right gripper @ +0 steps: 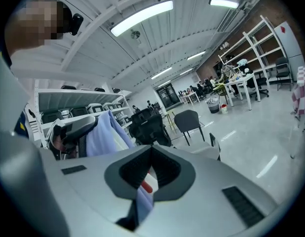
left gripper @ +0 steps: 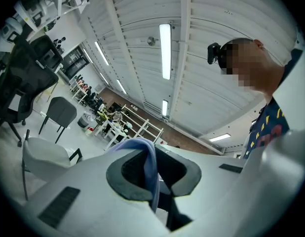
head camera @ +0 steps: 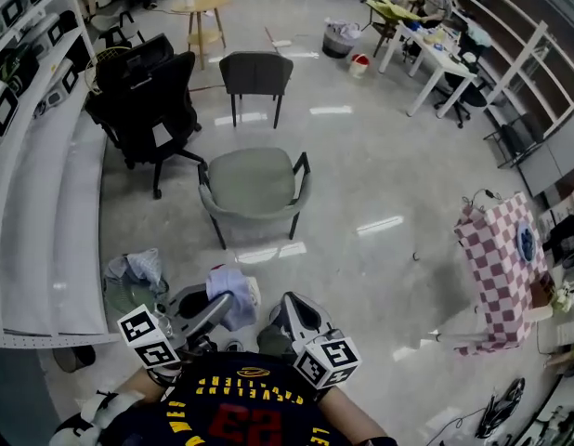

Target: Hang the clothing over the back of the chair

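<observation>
A wide workroom with a pale, shiny floor (head camera: 380, 165) fills the head view, with white shelving (head camera: 45, 203) along the left, black office chairs (head camera: 143, 100) beside it and a table under a checked cloth (head camera: 499, 268) at the right. The grey-green chair (head camera: 254, 189) stands alone in mid-floor, its seat bare, with a dark chair (head camera: 256, 72) farther behind it. At the bottom edge the left gripper (head camera: 220, 305) and right gripper (head camera: 287, 307) are raised close together, well short of the chair, and the pale lavender clothing (head camera: 233, 291) is bunched between them at the left gripper's tip. In the left gripper view, which tilts up toward a white ceiling with strip lights (left gripper: 165, 51), the jaws are pressed together on a fold of the clothing that rises over their tip and runs down through the gap; the chair shows low at the left. In the right gripper view the jaws are likewise pinched on the clothing, here a strip of pale fabric with a red mark, while more of the garment drapes from the left gripper at the left and the chair sits just beyond the jaws.
</observation>
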Demonstrator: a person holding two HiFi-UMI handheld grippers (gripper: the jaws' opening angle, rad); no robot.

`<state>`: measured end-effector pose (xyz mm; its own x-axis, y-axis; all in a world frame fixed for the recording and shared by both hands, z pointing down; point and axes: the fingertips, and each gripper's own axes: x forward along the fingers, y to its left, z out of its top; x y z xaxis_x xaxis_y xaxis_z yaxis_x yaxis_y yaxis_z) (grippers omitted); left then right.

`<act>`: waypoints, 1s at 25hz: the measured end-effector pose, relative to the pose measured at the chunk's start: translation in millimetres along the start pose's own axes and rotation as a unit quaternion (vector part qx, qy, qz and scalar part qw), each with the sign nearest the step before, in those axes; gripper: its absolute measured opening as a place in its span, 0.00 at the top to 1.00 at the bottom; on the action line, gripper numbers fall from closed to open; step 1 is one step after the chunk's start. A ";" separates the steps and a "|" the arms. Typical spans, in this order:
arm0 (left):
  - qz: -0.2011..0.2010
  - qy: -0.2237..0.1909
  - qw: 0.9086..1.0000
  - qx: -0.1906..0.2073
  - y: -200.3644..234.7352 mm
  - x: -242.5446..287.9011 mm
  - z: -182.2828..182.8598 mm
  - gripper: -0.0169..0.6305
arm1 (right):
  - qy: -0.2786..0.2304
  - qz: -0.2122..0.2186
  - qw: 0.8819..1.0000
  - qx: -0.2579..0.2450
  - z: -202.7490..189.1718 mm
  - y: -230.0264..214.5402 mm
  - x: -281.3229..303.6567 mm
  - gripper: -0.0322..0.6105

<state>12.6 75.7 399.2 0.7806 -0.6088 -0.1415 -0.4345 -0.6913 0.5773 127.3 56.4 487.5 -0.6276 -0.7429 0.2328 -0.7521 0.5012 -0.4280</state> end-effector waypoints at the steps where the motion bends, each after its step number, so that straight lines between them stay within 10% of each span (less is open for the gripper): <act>1: 0.003 -0.003 1.000 0.000 5.5 8.9 2.8 0.92 | 0.000 0.002 1.000 -0.001 7.0 -8.5 4.9 0.94; 25: 0.049 0.008 0.999 0.011 50.0 136.9 22.2 0.92 | 0.033 0.076 0.996 0.028 68.6 -109.9 81.4 0.94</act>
<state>87.7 -50.9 390.8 0.7407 -0.6679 -0.0730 -0.5182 -0.6370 0.5707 172.7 -89.6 493.6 -0.7462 -0.6291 0.2179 -0.6366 0.5783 -0.5103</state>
